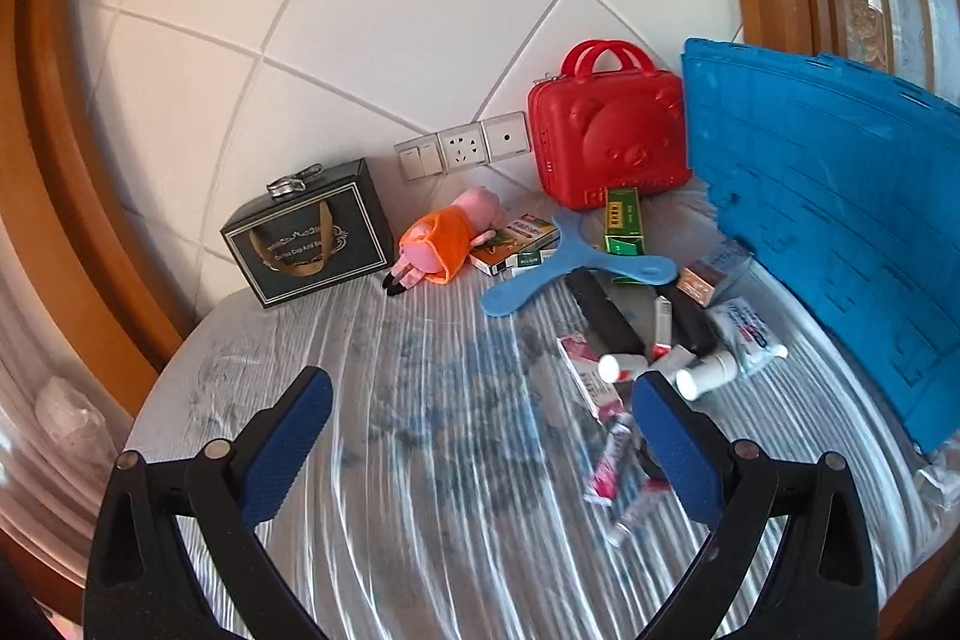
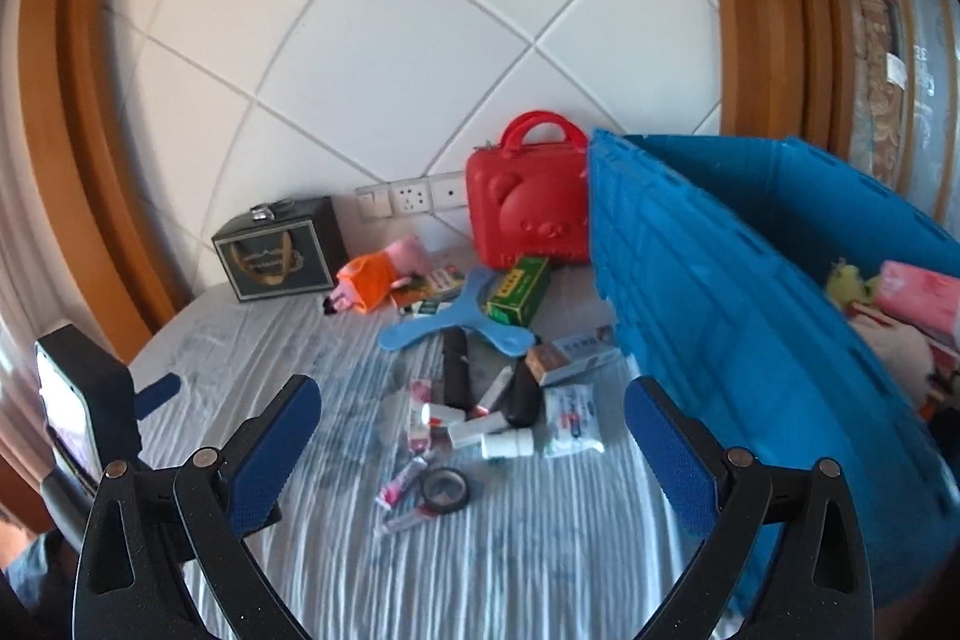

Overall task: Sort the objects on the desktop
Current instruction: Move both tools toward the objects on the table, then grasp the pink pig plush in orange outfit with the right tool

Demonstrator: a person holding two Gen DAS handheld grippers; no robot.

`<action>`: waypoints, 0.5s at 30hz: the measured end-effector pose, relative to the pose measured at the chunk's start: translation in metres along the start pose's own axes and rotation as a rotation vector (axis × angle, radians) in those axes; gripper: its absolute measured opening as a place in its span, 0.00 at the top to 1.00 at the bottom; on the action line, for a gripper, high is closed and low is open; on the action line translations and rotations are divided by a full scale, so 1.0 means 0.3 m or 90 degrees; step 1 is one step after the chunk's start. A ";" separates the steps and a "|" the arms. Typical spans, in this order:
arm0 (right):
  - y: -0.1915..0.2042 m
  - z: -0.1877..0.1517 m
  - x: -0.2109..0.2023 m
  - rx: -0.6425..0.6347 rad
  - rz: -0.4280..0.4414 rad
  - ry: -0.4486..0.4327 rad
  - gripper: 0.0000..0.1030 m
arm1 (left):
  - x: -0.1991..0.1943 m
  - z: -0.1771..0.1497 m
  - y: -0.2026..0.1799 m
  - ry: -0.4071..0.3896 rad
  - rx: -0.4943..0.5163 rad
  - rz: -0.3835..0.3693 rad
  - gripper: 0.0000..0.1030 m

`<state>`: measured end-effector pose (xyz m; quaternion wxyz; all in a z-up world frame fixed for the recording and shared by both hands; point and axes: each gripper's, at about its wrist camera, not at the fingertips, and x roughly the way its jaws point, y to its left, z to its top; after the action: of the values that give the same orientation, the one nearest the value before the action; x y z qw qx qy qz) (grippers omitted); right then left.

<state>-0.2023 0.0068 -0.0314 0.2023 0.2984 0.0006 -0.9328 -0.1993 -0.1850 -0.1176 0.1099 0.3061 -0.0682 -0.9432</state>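
A heap of small items lies on the striped cloth: a blue three-armed boomerang (image 1: 564,256) (image 2: 462,319), a green box (image 1: 624,220) (image 2: 519,289), a pink pig plush (image 1: 450,238) (image 2: 378,271), white bottles (image 1: 708,373) (image 2: 507,443), black cases (image 1: 603,310) (image 2: 456,367) and a tape roll (image 2: 445,487). A blue crate (image 1: 828,232) (image 2: 720,292) stands at the right with toys inside. My left gripper (image 1: 480,430) is open and empty above the cloth. My right gripper (image 2: 471,445) is open and empty, left of the crate.
A red bear suitcase (image 1: 609,130) (image 2: 525,214) and a black gift box (image 1: 309,235) (image 2: 279,250) stand against the white wall by the sockets (image 1: 462,151). The left gripper's body (image 2: 84,406) shows at the left of the right wrist view.
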 end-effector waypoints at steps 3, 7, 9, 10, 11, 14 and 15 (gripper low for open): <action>0.058 0.101 0.190 -0.019 0.022 0.024 0.00 | 0.099 0.040 0.064 0.000 -0.021 -0.004 0.01; 0.176 0.272 0.518 -0.055 0.087 0.062 0.00 | 0.189 0.061 0.155 0.007 -0.050 0.035 0.01; 0.229 0.336 0.702 -0.069 0.097 0.090 0.00 | 0.225 0.053 0.202 0.016 -0.065 0.048 0.01; 0.251 0.363 0.808 -0.071 0.097 0.108 0.00 | 0.243 0.054 0.221 0.023 -0.066 0.054 0.01; 0.277 0.383 0.902 -0.072 0.101 0.129 0.00 | 0.263 0.050 0.241 0.031 -0.068 0.062 0.01; 0.331 0.407 1.195 -0.045 0.122 0.208 0.00 | 0.321 0.036 0.307 0.038 -0.082 0.073 0.01; 0.342 0.409 1.290 -0.024 0.133 0.234 0.00 | 0.339 0.028 0.327 0.039 -0.085 0.074 0.01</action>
<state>-0.5182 -0.2483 -0.1338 0.3003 0.4584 0.0240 -0.8361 -0.2682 -0.3046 -0.1489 0.1869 0.3224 -0.0198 -0.9278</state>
